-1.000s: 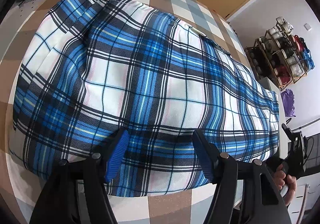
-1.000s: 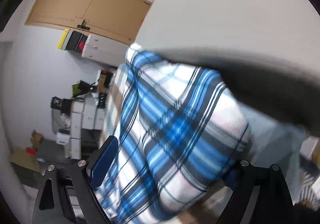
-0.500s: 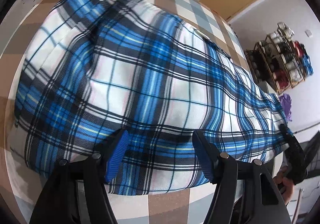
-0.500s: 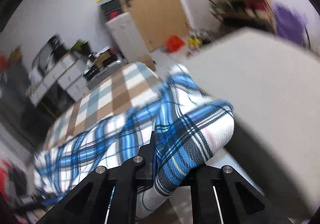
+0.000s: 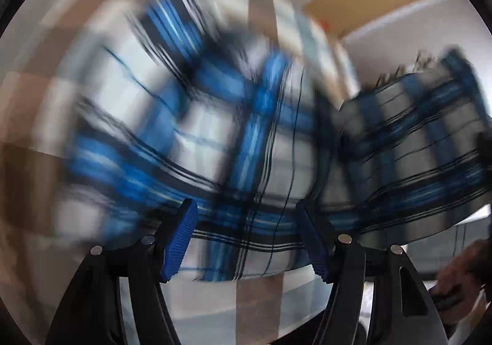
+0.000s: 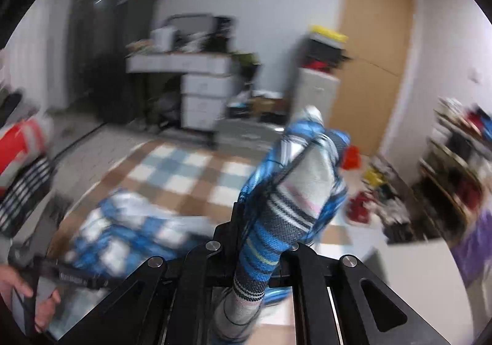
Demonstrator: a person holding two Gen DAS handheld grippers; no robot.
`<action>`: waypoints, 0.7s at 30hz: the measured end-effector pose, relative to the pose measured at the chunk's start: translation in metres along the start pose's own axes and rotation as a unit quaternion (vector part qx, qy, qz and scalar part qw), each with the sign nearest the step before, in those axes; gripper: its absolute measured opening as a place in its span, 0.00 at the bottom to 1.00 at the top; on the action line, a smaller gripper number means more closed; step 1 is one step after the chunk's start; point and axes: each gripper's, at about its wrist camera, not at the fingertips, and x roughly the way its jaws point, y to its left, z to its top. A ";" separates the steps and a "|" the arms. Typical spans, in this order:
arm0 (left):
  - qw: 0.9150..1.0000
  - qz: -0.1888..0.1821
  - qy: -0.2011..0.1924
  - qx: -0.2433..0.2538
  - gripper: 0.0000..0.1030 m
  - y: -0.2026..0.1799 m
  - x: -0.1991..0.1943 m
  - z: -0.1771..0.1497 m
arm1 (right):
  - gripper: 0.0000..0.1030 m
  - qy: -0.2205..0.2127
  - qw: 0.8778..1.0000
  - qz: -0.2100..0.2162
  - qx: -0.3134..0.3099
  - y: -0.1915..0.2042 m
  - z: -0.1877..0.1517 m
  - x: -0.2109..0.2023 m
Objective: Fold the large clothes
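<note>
While the right gripper is clamped on a bunched corner of the plaid garment, the left gripper stands half open over its near hem, centre frame, on the checked table. Soft, limp; take corners.

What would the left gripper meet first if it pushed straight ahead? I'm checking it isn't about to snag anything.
Probably the blue plaid garment itself: it fills the view just beyond the open left gripper, lying on the checked tablecloth. The frame is blurred, so depth is uncertain.
</note>
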 end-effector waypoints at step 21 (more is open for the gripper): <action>0.984 0.067 -0.152 0.057 0.60 0.035 -0.122 -0.012 | 0.12 0.064 0.974 0.218 -0.008 0.157 -0.080 0.074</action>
